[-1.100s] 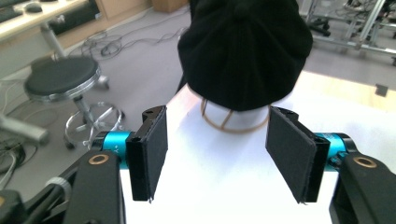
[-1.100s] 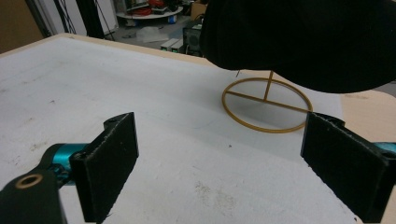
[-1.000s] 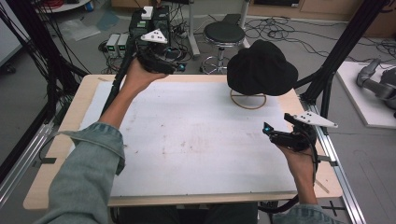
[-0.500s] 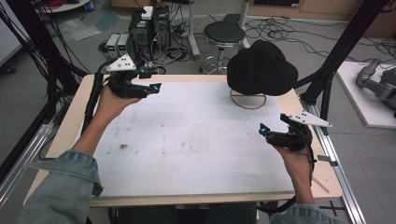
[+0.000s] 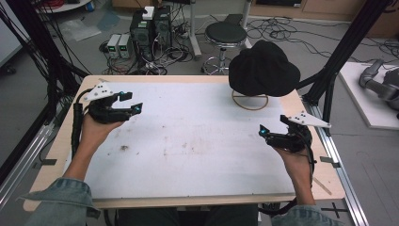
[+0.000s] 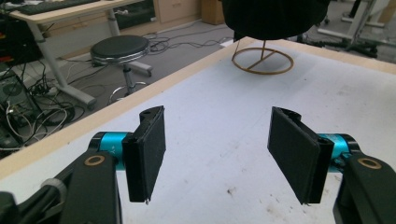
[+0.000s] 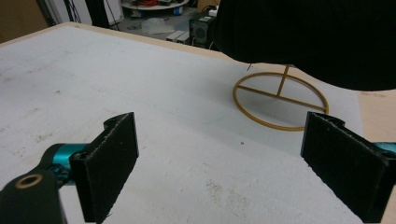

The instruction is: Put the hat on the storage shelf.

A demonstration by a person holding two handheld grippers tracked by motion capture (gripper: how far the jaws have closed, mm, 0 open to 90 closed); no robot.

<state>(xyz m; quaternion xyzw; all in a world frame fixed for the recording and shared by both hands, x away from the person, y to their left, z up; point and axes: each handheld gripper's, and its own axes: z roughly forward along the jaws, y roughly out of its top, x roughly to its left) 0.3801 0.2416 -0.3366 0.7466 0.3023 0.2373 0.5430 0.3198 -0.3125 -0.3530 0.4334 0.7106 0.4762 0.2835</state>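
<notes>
Two grippers hovered over the white table [image 5: 188, 155], each with its jaws spread wide and nothing between them: the left gripper [image 5: 128, 102] was held above the table's left side, the right gripper [image 5: 272, 127] above its right side, well apart from one another. From the right gripper view, the pads [image 7: 112, 158] framed bare tabletop, and beyond them stood the gold wire stand [image 7: 280, 100] with the black hat [image 7: 322, 37] perched on top of it. From the left gripper view, the same hat [image 6: 275, 16] sat farther off, near the table's far edge, above the ring base [image 6: 262, 60]. The right gripper was the nearer of the two to the hat, so the reach most likely fell to it. The risk, as I judged it, lay in the stand: it looked thin and light, with a single upright rod, so a sideways push on the soft crown could tip it or slide it toward the far edge. A pinch on loose fabric could also slip, or lift the stand along with the hat. Beyond the table stood a stool [image 5: 226, 35] and tangled cables [image 5: 155, 52] on the floor, where a knocked hat could land.
</notes>
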